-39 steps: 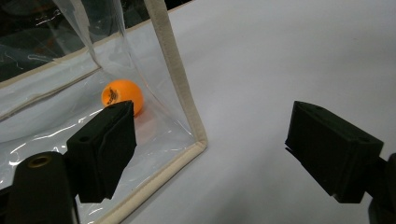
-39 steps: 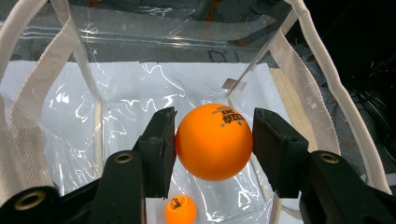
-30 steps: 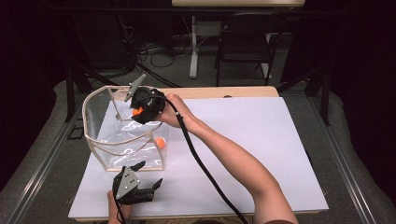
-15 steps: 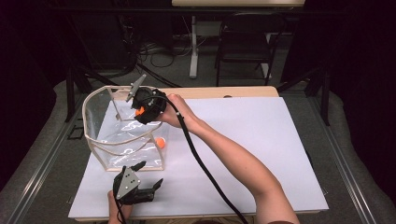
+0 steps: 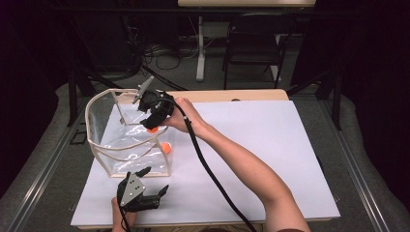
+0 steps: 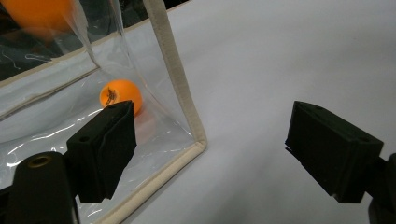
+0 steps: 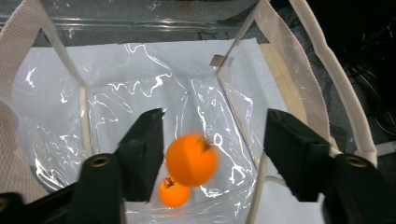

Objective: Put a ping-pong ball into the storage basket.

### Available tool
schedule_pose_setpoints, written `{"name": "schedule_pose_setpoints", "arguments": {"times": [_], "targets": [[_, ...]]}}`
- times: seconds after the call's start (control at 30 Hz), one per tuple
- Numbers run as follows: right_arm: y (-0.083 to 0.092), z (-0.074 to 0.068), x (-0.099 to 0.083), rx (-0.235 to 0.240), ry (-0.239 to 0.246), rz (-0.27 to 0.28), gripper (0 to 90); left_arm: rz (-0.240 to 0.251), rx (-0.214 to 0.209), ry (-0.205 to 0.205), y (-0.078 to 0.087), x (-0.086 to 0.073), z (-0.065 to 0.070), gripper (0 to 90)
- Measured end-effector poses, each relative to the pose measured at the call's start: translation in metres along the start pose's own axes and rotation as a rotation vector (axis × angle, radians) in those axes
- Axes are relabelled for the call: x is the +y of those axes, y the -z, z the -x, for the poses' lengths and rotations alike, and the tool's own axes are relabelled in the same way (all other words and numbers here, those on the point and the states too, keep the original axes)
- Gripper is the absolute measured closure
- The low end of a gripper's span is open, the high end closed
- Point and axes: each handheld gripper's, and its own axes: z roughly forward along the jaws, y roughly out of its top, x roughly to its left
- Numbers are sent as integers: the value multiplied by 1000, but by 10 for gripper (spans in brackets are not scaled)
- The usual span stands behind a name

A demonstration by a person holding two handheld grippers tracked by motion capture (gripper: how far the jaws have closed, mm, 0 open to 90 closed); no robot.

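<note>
Orange ball (image 7: 191, 159) blurred, loose between parted right hand-held gripper (image 7: 212, 149) jaws.

The right gripper (image 5: 151, 110) points downward, its jaws just opening, while the left gripper (image 5: 150, 186) rests low with jaws wide apart.

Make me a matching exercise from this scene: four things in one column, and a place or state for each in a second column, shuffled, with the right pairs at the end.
Things:
1. blurred orange ball
2. second orange ball
3. left gripper
4. right gripper

Places or states:
A. lying on the bottom of the clear bag, in its near corner
B. low on the white table, outside the bag, jaws apart and empty
C. between open jaws without touching them, above the bag's bottom
D. over the bag's open top, jaws just opened

Pairs: 1-C, 2-A, 3-B, 4-D
</note>
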Motion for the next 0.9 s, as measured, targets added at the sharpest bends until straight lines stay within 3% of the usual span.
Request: {"name": "schedule_pose_setpoints", "arguments": {"times": [0.1, 0.33, 0.47, 0.63, 0.9], "targets": [[4, 4, -3, 7, -33, 25, 194, 1, 0, 0, 0, 0, 0, 160], [21, 15, -10, 74, -103, 108, 84, 2, 0, 0, 0, 0, 0, 160], [30, 20, -16, 102, -136, 146, 51, 5, -1, 1, 0, 1, 1, 160], [43, 20, -27, 113, -144, 169, 26, 5, 5, 4, 1, 0, 1, 160], [64, 29, -56, 100, -177, 192, 5, 1, 0, 5, 0, 0, 1, 160]]}}
